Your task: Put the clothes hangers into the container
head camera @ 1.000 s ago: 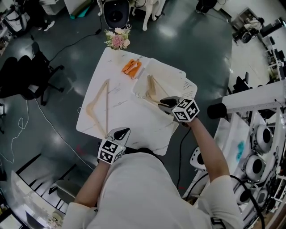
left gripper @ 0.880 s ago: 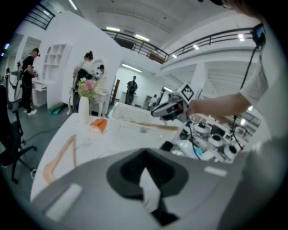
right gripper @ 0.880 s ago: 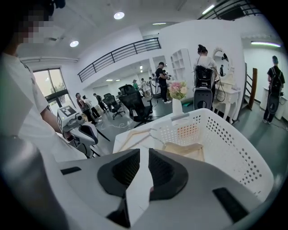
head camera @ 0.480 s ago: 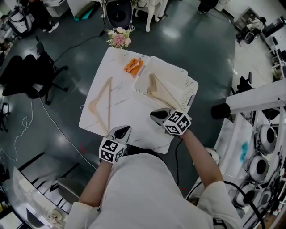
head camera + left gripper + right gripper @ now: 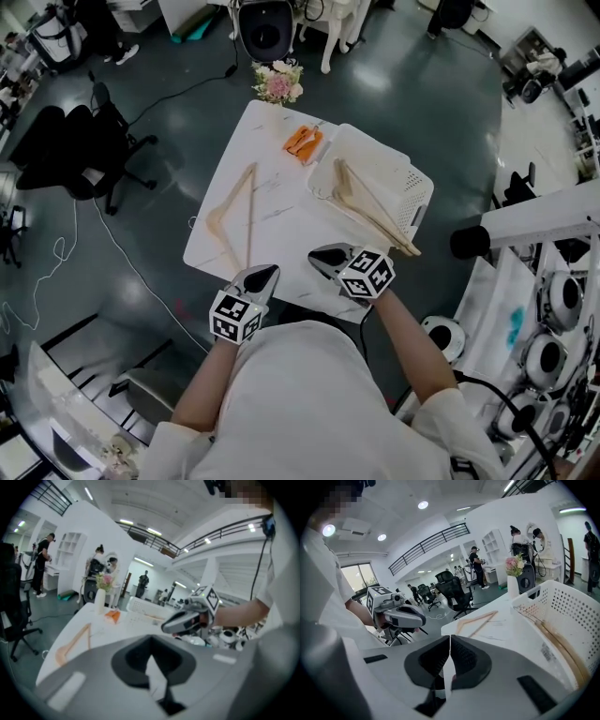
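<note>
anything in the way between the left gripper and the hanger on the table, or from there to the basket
Nothing visible. Only bare table lies between the left gripper and the hanger, and between the hanger and the basket. The orange thing sits farther back by the basket's far corner, off that path.

- Head view: bright, even overhead light, sharp thruout. White table (image 5: 291, 225) nearly blown out.
- Dark glossy floor (image 5: 459, 122) carries pale glare patches, esp. top centre.
- Shadows soft + faint.
- Both gripper views: fisheye bend at edges, black vignette in corners.
- Ceiling lights (image 5: 423, 504) flare as hot spots.
- Left gripper view softer, smeared w/ blur; right gripper view crisper.
</note>
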`<state>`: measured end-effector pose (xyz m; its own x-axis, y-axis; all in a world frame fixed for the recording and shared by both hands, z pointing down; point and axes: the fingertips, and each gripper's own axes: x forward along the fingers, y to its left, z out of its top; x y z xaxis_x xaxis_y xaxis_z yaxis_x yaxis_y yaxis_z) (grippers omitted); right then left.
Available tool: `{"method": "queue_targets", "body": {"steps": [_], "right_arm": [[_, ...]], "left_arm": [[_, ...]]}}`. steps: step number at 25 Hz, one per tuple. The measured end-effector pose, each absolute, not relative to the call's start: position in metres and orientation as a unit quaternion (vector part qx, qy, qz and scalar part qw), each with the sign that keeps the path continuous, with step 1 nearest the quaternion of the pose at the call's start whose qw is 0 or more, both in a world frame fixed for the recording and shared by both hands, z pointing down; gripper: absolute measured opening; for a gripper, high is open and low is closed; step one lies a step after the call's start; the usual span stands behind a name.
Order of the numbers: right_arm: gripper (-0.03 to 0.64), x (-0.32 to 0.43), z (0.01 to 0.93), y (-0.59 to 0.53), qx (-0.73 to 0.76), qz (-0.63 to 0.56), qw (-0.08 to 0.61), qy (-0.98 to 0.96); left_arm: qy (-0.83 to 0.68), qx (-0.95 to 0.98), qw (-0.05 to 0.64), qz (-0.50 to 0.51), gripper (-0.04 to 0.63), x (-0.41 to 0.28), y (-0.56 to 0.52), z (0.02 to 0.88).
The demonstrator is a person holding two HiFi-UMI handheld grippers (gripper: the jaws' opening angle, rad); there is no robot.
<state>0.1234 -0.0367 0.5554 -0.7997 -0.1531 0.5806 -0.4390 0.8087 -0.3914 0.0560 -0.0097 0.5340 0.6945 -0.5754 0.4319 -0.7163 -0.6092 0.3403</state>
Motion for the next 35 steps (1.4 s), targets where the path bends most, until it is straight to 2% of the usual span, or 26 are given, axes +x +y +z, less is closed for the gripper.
{"method": "queue_targets", "body": {"steps": [10, 35], "right_arm": [[0.008, 0.050, 0.559, -0.023, 0.129, 0.253, 0.284, -0.916], [0.009, -0.055, 0.598, -0.016, 0.137, 0.253, 0.318, -0.903]], "left_arm": [[-0.378, 0.881, 0.247, 0.145, 0.002, 0.007, -0.004, 0.533], [-0.431, 0.842, 0.300, 0.125, 0.002, -0.096, 0.028, 0.566]]}}
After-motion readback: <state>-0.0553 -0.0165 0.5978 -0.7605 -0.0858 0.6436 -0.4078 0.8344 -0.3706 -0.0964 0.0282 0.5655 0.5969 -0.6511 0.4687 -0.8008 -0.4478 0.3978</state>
